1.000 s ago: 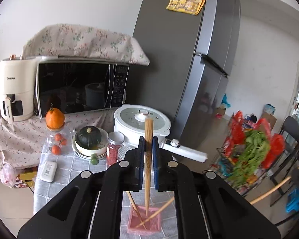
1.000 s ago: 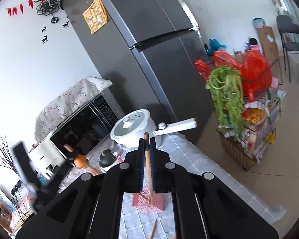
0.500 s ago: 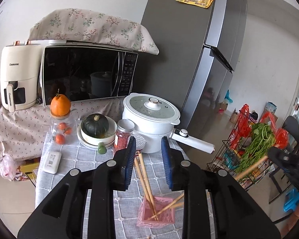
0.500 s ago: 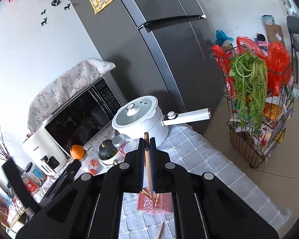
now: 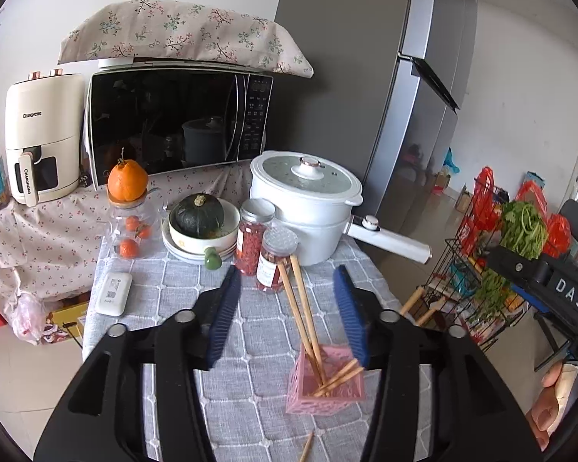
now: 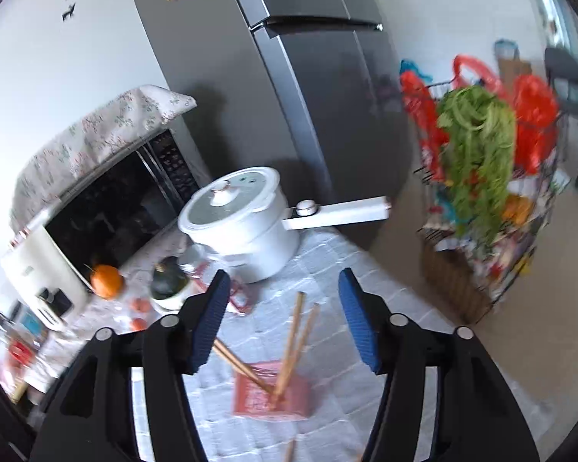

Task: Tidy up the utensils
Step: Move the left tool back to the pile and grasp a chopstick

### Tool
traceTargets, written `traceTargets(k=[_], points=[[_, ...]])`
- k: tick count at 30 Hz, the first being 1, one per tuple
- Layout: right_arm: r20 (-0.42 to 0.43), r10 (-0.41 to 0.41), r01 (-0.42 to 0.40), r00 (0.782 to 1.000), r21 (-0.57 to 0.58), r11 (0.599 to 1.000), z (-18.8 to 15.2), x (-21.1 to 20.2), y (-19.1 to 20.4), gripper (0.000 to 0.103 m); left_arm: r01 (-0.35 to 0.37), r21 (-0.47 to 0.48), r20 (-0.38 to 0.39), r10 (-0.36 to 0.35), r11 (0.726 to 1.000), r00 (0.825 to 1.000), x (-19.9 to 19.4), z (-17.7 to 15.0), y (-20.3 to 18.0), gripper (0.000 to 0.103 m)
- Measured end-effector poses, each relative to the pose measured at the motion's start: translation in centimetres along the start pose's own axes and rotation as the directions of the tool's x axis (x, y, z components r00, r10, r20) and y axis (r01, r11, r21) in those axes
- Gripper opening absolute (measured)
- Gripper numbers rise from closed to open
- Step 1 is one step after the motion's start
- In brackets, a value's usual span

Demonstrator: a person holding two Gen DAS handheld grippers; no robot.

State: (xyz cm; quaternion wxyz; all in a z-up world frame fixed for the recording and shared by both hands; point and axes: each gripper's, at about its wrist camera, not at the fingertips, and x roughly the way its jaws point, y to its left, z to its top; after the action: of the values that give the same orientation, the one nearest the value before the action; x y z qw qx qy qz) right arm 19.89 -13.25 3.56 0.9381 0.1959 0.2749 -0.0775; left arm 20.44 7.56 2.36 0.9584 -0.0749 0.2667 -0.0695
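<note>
A second ago each gripper pinched a chopstick upright over the pink basket (image 5: 325, 384); now both stand wide open and hold nothing. The left gripper (image 5: 291, 313) has let go and drawn back, so the basket sits low between its blue pads (image 5: 222, 313), with two chopsticks (image 5: 302, 308) leaning up and away toward the jars (image 5: 267, 248) and others lying slanted across the basket's mouth. One loose chopstick (image 5: 307, 446) lies on the grey cloth (image 5: 165, 296) just nearer the camera than the basket. Left of the basket the cloth is bare as far as the white remote (image 5: 114, 293); beyond it stand the squash bowl (image 5: 201, 227) and the white pot (image 5: 306, 202), whose handle reaches toward the cloth's right edge. The basket lies close to that edge, with the wire rack (image 5: 478, 269) well apart on the floor. The right gripper (image 6: 281, 319), blurred by motion, also hangs spread over the basket (image 6: 271, 398), where its released chopstick now leans among the rest (image 6: 293, 342). Bare cloth (image 6: 366, 265) runs between basket and pot (image 6: 237, 225).
</note>
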Motion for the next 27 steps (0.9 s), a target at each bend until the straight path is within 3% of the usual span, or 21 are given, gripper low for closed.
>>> traceTargets(k=[4, 9, 12, 16, 17, 19, 23, 25, 27], points=[[0.012, -0.082, 0.082, 0.997, -0.005, 0.997, -2.6, -1.6, -2.2, 0.086, -0.017, 0.001, -0.056, 0.017, 1.0, 0.998, -0.1, -1.9, -0.1, 0.075], [-0.164, -0.118, 0.127, 0.979, 0.042, 0.991, -7.3, -1.4, -6.8, 0.093, -0.031, 0.01, -0.21, 0.033, 0.999, 0.977, 1.4, -5.2, -0.3, 0.095], [-0.27, -0.143, 0.166, 0.952, 0.065, 0.984, -10.4, -0.9, -9.8, 0.094, -0.024, 0.084, -0.345, 0.051, 0.996, 0.937, 3.1, -7.2, -1.3, 0.095], [-0.379, -0.199, 0.229, 0.904, 0.033, 0.973, -13.4, 0.5, -12.5, 0.094, -0.018, 0.13, -0.453, 0.075, 0.991, 0.889, 4.4, -10.5, -2.1, 0.096], [-0.399, -0.196, 0.225, 0.896, 0.029, 0.974, -13.7, 0.7, -12.9, 0.094, -0.008, 0.133, -0.504, 0.074, 0.991, 0.861, 5.2, -11.5, -2.2, 0.096], [-0.42, -0.2, 0.237, 0.885, 0.036, 0.971, -14.3, 0.8, -13.9, 0.094, 0.001, 0.115, -0.565, 0.064, 0.993, 0.822, 6.2, -13.1, -2.1, 0.096], [-0.467, -0.17, 0.233, 0.868, 0.079, 0.969, -14.7, 1.1, -15.4, 0.094, 0.018, 0.072, -0.646, 0.032, 0.997, 0.763, 8.0, -15.0, -1.7, 0.096], [-0.496, -0.158, 0.235, 0.854, 0.097, 0.967, -15.0, 1.4, -16.1, 0.094, 0.028, 0.05, -0.665, 0.012, 0.998, 0.747, 8.7, -15.7, -1.7, 0.096], [-0.509, -0.156, 0.24, 0.847, 0.104, 0.965, -15.3, 1.6, -16.5, 0.094, 0.028, 0.055, -0.667, 0.016, 0.998, 0.745, 9.1, -16.1, -1.8, 0.095]])
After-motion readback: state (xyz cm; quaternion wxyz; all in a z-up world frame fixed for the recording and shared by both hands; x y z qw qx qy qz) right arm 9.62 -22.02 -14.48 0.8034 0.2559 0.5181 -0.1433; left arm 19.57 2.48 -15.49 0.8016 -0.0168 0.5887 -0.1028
